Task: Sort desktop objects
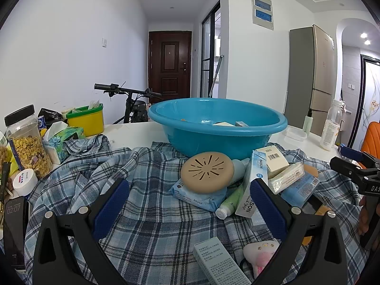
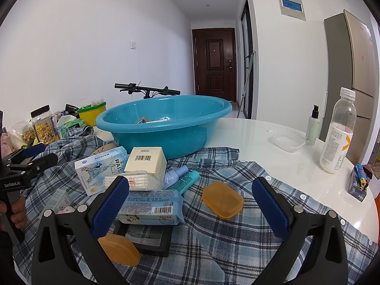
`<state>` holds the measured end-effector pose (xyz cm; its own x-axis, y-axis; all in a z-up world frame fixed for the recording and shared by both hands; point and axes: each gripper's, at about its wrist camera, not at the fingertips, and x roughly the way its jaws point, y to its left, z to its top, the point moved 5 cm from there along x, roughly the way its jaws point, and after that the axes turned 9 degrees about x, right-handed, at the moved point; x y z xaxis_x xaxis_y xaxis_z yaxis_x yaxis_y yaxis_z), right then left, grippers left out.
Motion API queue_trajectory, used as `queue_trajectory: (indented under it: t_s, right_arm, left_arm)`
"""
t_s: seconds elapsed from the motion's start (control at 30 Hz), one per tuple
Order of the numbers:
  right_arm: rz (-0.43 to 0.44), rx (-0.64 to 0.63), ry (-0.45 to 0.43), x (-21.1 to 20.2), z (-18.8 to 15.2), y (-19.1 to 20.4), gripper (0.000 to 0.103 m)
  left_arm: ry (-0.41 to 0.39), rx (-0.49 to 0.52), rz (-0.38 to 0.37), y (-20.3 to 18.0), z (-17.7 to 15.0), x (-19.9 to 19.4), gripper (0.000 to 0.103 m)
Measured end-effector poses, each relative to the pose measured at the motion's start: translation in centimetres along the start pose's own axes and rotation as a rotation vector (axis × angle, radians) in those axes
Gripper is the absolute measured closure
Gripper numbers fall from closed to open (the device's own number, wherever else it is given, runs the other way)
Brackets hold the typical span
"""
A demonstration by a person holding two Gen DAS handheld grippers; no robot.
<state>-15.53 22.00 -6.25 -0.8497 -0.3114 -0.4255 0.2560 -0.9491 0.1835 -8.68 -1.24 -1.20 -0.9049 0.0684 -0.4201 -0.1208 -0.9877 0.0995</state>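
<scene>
A blue basin point(image 1: 217, 128) stands on the white table with a few small items inside; it also shows in the right wrist view point(image 2: 163, 128). In front of it, on a plaid shirt point(image 1: 147, 213), lies a heap: a tan round disc point(image 1: 207, 172), a RAISON box point(image 1: 251, 185), a cream barcode box point(image 2: 146, 162), a blue wipes pack point(image 2: 152, 204), a green tube point(image 1: 231, 201). My left gripper point(image 1: 190, 206) is open and empty above the shirt. My right gripper point(image 2: 190, 204) is open and empty, with an orange soap case point(image 2: 222, 199) between its fingers.
On the left stand a cereal jar point(image 1: 27, 142), a tissue box point(image 1: 61, 140), a yellow-green tub point(image 1: 86, 118) and a phone point(image 1: 14, 232). On the right stand a drink bottle point(image 2: 338, 133), a pump bottle point(image 2: 312, 125) and a clear tray point(image 2: 287, 141). A second orange case point(image 2: 118, 249) lies near a black frame point(image 2: 152, 239).
</scene>
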Motion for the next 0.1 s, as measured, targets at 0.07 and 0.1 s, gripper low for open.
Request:
queue_trajectory:
  t_s: [0.07,0.1]
  right_arm:
    - [0.000,0.000,0.001,-0.29,0.55,0.32,0.000]
    - [0.000,0.000,0.001,-0.31,0.54,0.33,0.000]
  left_arm:
    - [-0.009,0.004,0.001,-0.03,0.04,-0.11,0.000]
    - [-0.008,0.005,0.004,-0.04,0.05,-0.07,0.000]
